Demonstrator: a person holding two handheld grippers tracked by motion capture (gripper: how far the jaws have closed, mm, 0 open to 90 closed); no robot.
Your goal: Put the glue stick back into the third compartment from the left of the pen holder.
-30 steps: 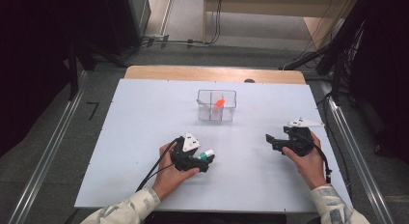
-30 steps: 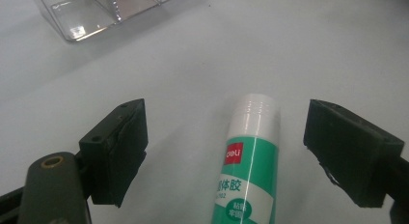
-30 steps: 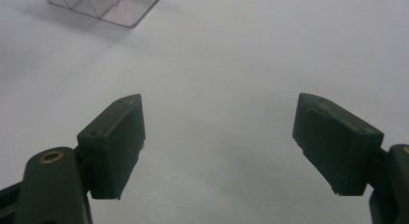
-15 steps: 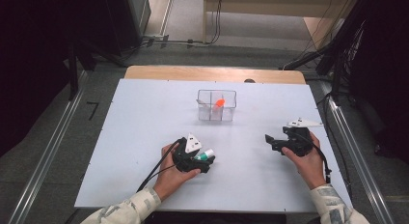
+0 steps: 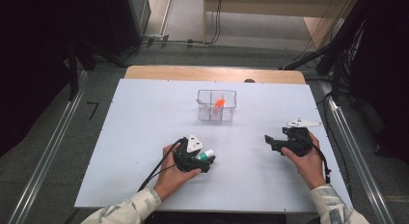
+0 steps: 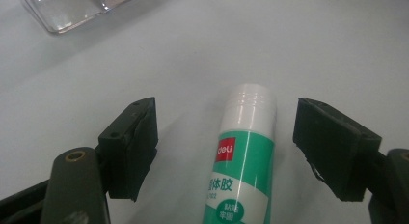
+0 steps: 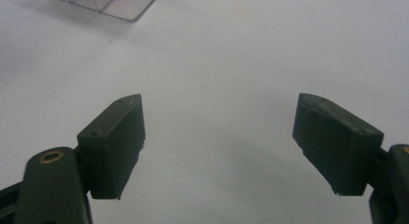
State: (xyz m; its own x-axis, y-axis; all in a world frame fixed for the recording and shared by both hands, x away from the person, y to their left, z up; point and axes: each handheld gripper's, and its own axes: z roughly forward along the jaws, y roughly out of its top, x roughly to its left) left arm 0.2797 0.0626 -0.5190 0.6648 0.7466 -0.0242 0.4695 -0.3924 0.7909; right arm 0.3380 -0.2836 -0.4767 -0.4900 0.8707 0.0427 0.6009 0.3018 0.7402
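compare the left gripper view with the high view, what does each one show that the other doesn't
The left gripper view gives the close detail: the glue stick lies between the left gripper jaws with a gap on each side, its red logo and printed label readable, white cap pointing away. The jaws have just been closing.

The high view gives the layout: the right gripper held open over bare table, both hands and sleeves, and an orange item inside the clear box.

Both show the glue stick at the left gripper, the white table and the clear box beyond.
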